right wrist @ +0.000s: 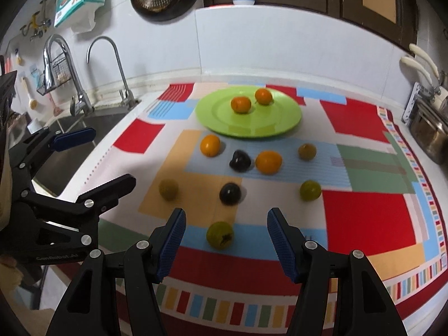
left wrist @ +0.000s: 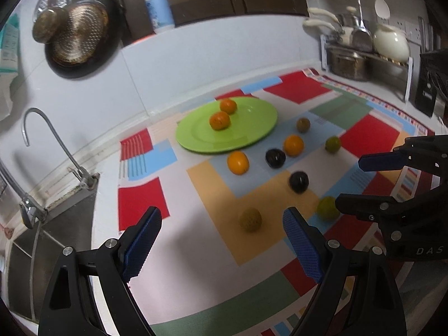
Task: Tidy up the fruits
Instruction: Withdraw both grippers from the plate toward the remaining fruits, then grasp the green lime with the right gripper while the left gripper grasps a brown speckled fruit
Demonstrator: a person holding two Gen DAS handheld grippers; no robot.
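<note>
Two oranges (right wrist: 240,104) on green plate (right wrist: 288,123) far ahead, eight fruits loose on mat (right wrist: 369,215), green one (right wrist: 220,235) just ahead of empty open right gripper (right wrist: 226,240), left gripper (left wrist: 221,238) open too

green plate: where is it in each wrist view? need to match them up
Left wrist: green plate sits centre, slightly above the middle, beyond the loose fruit.
Right wrist: green plate sits upper centre, at the far end of the mat.
Shared landmark: two oranges on it.
</note>
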